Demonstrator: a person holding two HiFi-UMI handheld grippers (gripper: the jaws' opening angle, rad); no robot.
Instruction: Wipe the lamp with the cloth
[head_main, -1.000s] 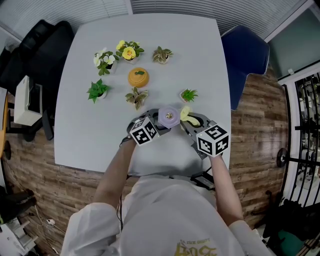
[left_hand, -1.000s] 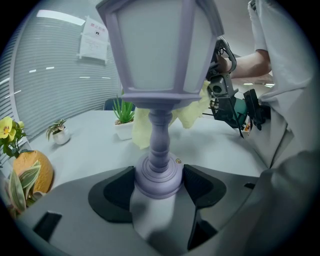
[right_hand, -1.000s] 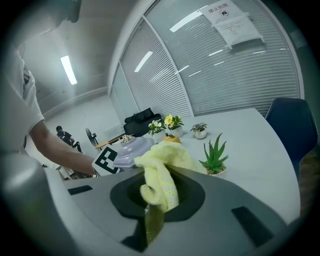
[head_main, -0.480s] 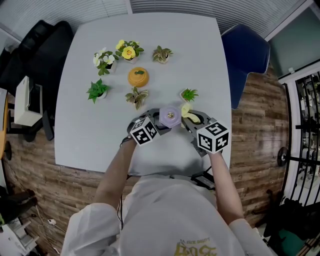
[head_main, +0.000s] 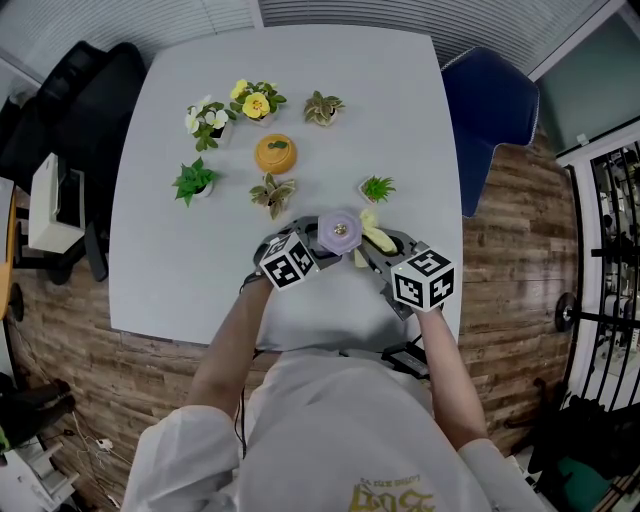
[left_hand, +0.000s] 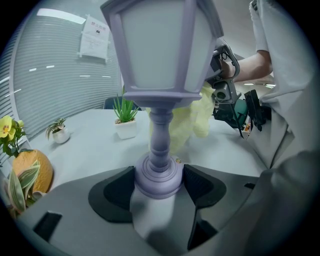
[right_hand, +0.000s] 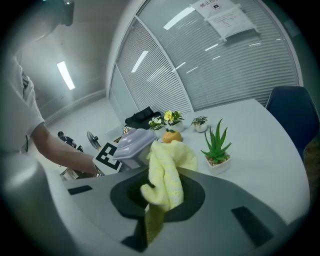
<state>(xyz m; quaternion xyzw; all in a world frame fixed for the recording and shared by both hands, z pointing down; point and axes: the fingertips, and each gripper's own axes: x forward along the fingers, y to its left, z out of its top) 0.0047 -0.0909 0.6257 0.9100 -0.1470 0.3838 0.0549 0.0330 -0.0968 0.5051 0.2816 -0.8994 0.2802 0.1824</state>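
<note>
A lilac lantern-shaped lamp (head_main: 339, 233) stands upright at the table's near middle, and my left gripper (head_main: 308, 248) is shut on its round base (left_hand: 159, 176). My right gripper (head_main: 375, 243) is shut on a pale yellow knitted cloth (head_main: 372, 232), whose loose end lies against the lamp's right side. In the right gripper view the cloth (right_hand: 167, 175) bunches between the jaws and reaches the lamp's roof (right_hand: 134, 142). In the left gripper view the cloth (left_hand: 192, 117) hangs behind the lamp's stem and the right gripper (left_hand: 231, 102) shows beyond it.
Several small potted plants stand further back on the white table (head_main: 170, 290): a spiky green one (head_main: 377, 189) close behind the cloth, a variegated one (head_main: 273, 194), a yellow-flowered one (head_main: 257, 103). An orange pumpkin ornament (head_main: 276, 153) sits among them. A blue chair (head_main: 490, 110) is at right.
The right gripper has shifted the cloth slightly along the lamp's right side. The lamp and the left gripper have hardly moved.
</note>
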